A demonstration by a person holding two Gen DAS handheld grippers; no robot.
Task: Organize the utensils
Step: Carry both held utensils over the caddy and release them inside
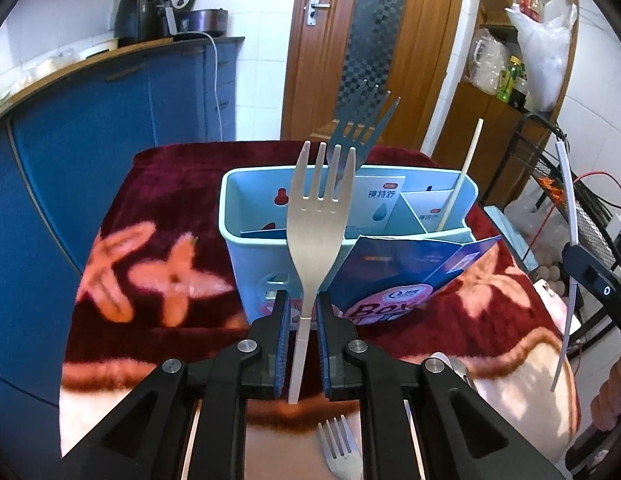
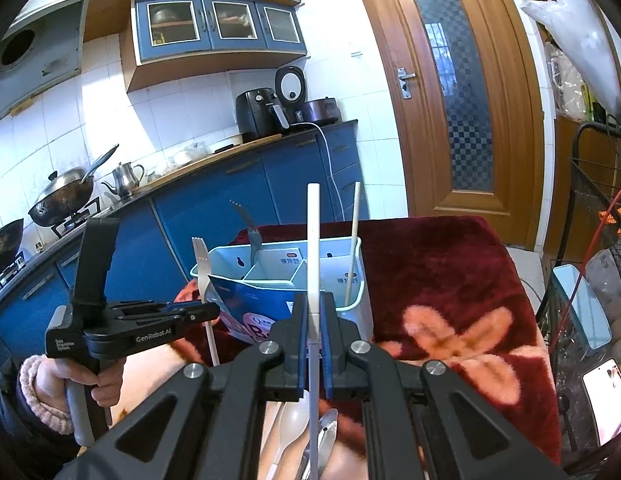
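- Two tools grip utensils: left tool (image 1: 303,314) clamps a beige fork (image 1: 319,208) upright.
- Right tool (image 2: 313,320) clamps a white stick (image 2: 313,256) before the blue caddy (image 2: 362,304).

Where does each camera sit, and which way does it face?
Left wrist: behind the left tongs gripping a plastic fork, facing the blue caddy; no hand visible.
Right wrist: behind the right tongs gripping a white handle, facing the same caddy; the person's left hand shows.
Shared: caddy, fork, door.
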